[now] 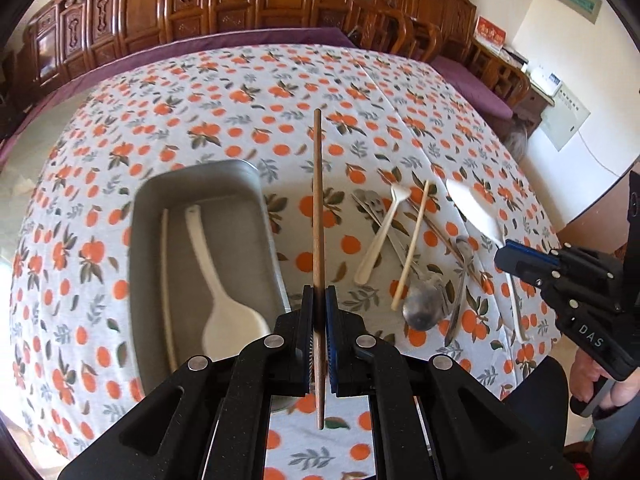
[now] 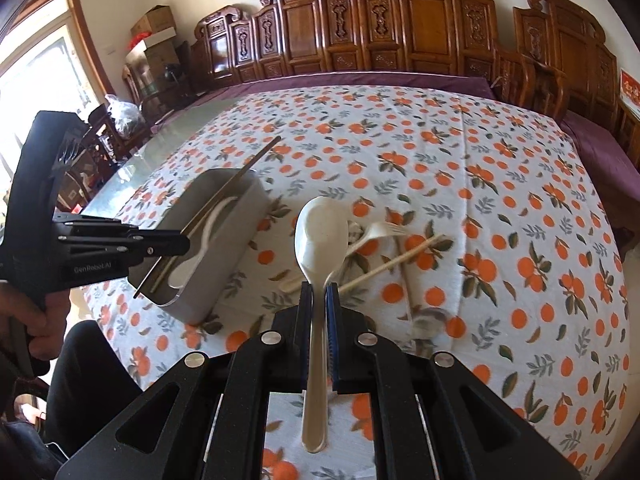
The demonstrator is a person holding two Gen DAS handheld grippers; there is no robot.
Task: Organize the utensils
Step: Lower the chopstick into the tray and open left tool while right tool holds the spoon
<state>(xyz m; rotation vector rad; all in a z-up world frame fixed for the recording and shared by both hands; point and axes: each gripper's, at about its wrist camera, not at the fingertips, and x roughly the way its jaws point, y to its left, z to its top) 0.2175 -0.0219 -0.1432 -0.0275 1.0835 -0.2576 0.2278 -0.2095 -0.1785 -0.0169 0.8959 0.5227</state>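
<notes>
My left gripper (image 1: pixel 319 298) is shut on a brown wooden chopstick (image 1: pixel 318 200), held above the table beside the grey metal tray (image 1: pixel 200 172). In the tray lie a white spoon (image 1: pixel 224 300) and a cream chopstick (image 1: pixel 166 280). My right gripper (image 2: pixel 319 292) is shut on the handle of a white plastic spoon (image 2: pixel 320 236), lifted over the utensil pile. The pile on the orange-print cloth has a white fork (image 1: pixel 380 236), a cream chopstick (image 1: pixel 412 248) and metal spoons (image 1: pixel 420 312). The right wrist view shows the left gripper (image 2: pixel 178 240) with its chopstick (image 2: pixel 240 176) above the tray (image 2: pixel 228 268).
The tablecloth (image 2: pixel 500 200) covers a round table whose near edge drops off by the person's dark clothing (image 2: pixel 92 368). Carved wooden chairs (image 2: pixel 420 32) and purple cushions (image 1: pixel 472 80) ring the far side. A hand (image 2: pixel 44 320) grips the left tool's handle.
</notes>
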